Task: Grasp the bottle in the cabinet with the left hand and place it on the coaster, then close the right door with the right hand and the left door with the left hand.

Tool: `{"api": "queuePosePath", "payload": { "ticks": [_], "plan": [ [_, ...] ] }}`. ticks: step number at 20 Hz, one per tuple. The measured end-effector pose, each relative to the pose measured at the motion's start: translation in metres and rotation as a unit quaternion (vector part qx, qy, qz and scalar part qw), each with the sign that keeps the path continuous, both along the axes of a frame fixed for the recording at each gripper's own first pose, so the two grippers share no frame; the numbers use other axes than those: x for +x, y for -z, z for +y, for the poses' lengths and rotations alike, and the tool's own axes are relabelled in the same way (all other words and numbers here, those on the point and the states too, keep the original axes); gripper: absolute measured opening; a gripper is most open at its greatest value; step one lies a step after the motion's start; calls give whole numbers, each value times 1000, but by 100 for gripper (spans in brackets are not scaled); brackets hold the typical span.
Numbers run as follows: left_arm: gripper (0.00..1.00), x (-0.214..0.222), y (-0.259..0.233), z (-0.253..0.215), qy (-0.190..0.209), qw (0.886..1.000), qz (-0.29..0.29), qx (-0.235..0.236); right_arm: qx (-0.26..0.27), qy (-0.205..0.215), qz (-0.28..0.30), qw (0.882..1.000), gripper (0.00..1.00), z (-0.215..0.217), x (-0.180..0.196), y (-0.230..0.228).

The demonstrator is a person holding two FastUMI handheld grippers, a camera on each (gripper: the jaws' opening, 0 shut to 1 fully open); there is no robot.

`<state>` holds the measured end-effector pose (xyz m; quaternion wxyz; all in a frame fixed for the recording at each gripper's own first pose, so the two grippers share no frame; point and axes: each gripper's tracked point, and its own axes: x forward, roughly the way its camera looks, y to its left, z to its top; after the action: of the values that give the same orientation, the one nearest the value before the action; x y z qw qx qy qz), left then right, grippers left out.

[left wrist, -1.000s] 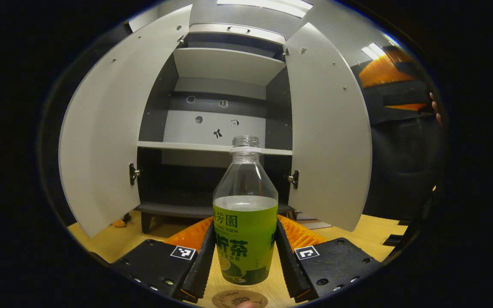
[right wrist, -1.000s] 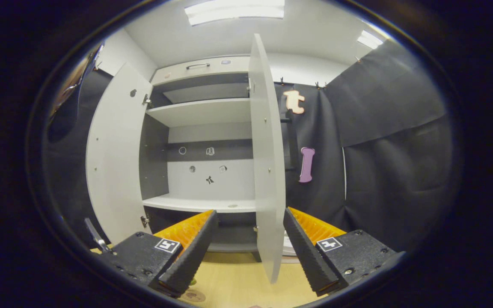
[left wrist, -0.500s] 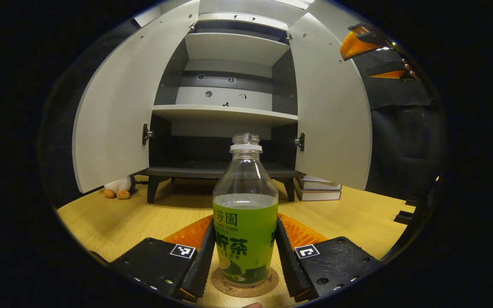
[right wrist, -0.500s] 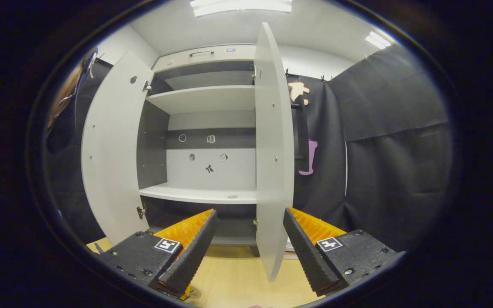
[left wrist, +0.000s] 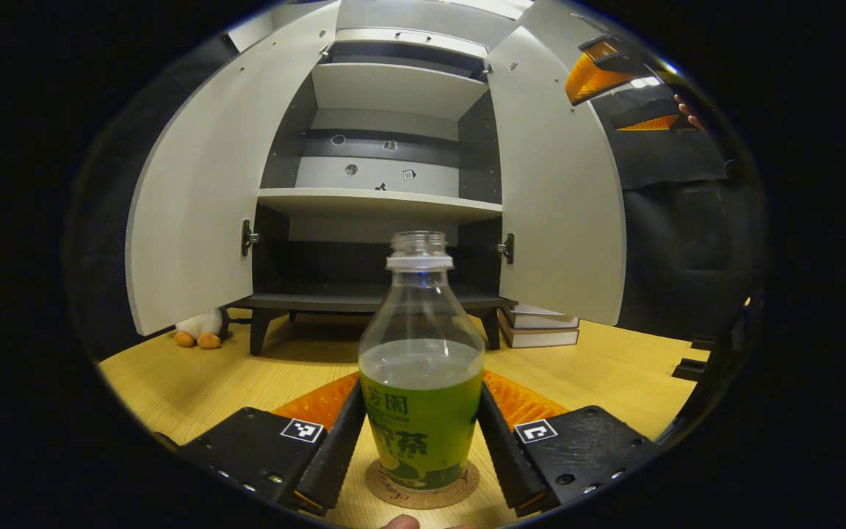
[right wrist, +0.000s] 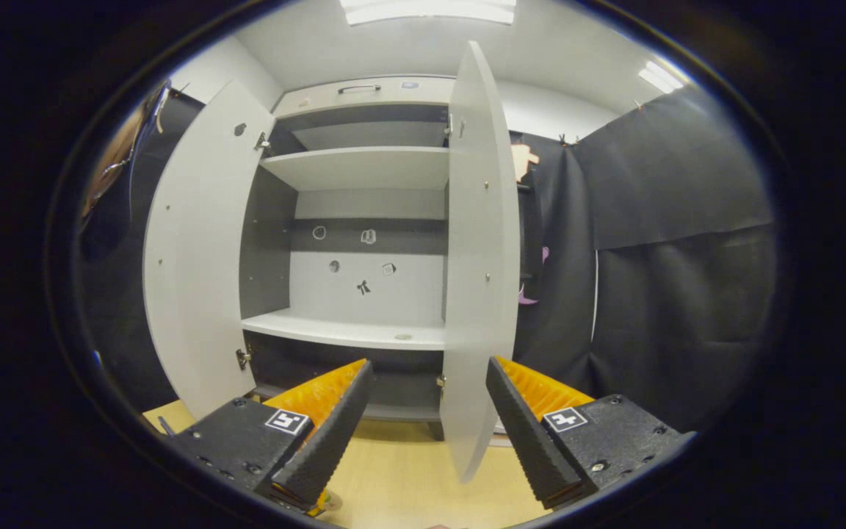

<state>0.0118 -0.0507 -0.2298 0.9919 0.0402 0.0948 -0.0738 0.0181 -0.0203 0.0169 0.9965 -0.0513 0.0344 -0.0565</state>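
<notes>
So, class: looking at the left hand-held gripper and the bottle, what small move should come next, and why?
Probably open the left hand-held gripper: the green tea bottle already stands upright on the cork coaster, fingers at its sides. Both cabinet doors are open, awaiting closing.

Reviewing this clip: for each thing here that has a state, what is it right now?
bottle: upright on the coaster, uncapped, partly full
left gripper: fingers against the bottle's sides
right gripper: open, holding nothing
left door: open
right door: open
cabinet: shelves bare
</notes>
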Motion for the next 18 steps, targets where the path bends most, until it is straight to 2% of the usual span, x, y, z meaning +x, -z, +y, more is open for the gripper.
{"api": "queuePosePath", "payload": {
  "ticks": [1,2,6,11,15,18],
  "plan": [
    [81,0,-1,-2,3,1000,2,-2,-3,-4,2,1000,100,3,0,1],
    [87,-1,-1,-3,3,1000,3,-5,-6,-8,3,1000,100,6,0,2],
    [93,0,-12,1,-4,1000,-3,-5,-12,-26,3,1000,100,18,-1,3],
    [94,0,-43,-2,2,1000,-16,-12,9,-37,7,999,100,22,-3,9],
    [94,0,-91,-14,35,999,-34,-21,12,-43,-9,999,100,20,-7,9],
    [94,4,-134,-24,53,996,-42,-49,48,-56,-4,997,100,23,-9,23]
  ]
}}
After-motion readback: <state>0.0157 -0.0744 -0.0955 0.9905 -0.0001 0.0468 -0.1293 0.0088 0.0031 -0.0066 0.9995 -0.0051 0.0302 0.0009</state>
